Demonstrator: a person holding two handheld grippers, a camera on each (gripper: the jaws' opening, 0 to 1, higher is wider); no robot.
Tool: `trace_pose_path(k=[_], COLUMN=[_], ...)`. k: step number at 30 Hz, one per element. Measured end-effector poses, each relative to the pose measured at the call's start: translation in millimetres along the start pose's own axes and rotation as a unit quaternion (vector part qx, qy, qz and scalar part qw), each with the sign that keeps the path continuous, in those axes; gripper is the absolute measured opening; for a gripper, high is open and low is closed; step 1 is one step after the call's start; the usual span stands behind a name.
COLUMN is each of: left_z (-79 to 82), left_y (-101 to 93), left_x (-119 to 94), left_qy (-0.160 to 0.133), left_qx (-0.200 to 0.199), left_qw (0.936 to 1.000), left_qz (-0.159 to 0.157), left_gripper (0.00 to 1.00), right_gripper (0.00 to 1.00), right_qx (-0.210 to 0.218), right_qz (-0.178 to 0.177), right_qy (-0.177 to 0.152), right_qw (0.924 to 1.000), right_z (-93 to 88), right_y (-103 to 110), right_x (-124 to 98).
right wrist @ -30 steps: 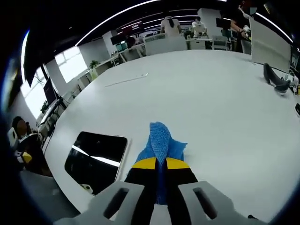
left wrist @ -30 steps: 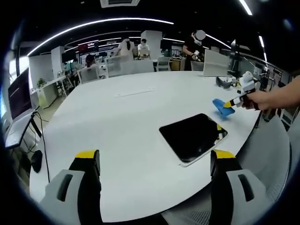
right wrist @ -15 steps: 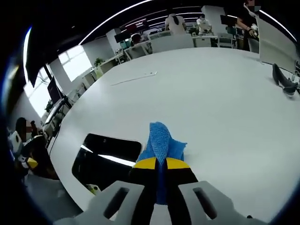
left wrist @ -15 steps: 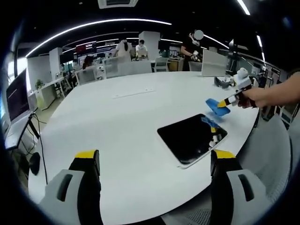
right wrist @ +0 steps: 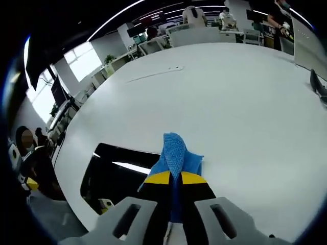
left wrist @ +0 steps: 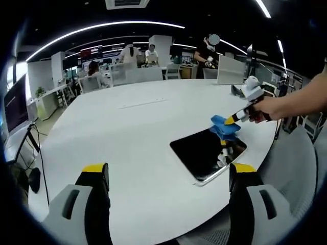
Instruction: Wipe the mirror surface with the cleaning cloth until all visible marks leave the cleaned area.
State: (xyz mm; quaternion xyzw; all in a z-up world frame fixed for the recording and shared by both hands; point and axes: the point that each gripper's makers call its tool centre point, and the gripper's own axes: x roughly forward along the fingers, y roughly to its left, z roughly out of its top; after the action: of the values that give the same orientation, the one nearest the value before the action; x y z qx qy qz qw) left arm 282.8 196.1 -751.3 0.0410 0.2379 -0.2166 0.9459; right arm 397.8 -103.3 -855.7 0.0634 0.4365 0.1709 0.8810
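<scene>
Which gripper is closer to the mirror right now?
Right. The right gripper, shut on the blue cloth, hangs over the mirror's far edge. The left gripper sits back from its near side, jaws open.

The mirror (left wrist: 206, 152) is dark, smooth and glossy glass in a thin pale frame, and it reflects ceiling light strips where it lies on the table (left wrist: 127, 132), whose white top looks smooth and matt. Above the mirror's far edge, the blue cleaning cloth (right wrist: 176, 155) has a rough, nubby woven texture. The right gripper (right wrist: 175, 179) pinching it looks of matt grey plastic with yellow-and-black tips.
</scene>
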Motion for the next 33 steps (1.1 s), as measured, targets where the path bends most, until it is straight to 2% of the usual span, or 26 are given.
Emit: trace_pose_path(k=[17, 23, 33], left_z=[0.5, -1.6, -2.0], left_y=[1.5, 2.6, 16.8], left_x=[1.7, 0.4, -2.2], left_qy=[0.001, 0.005, 0.006], left_qx=[0.001, 0.002, 0.003], left_qw=[0.9999, 0.9998, 0.9997], left_qz=[-0.015, -0.021, -0.025], left_gripper=[0.99, 0.99, 0.99], right_gripper=[0.00, 0.00, 0.00], right_qx=[-0.003, -0.002, -0.014], right_qz=[-0.006, 0.004, 0.015], right_qy=[0.017, 0.022, 0.030], right_qw=[0.9998, 0.9997, 0.9993], right_z=[-2.8, -2.0, -1.7], right_y=[8.2, 24.1, 48.3], right_x=[12.3, 17.6, 27.4])
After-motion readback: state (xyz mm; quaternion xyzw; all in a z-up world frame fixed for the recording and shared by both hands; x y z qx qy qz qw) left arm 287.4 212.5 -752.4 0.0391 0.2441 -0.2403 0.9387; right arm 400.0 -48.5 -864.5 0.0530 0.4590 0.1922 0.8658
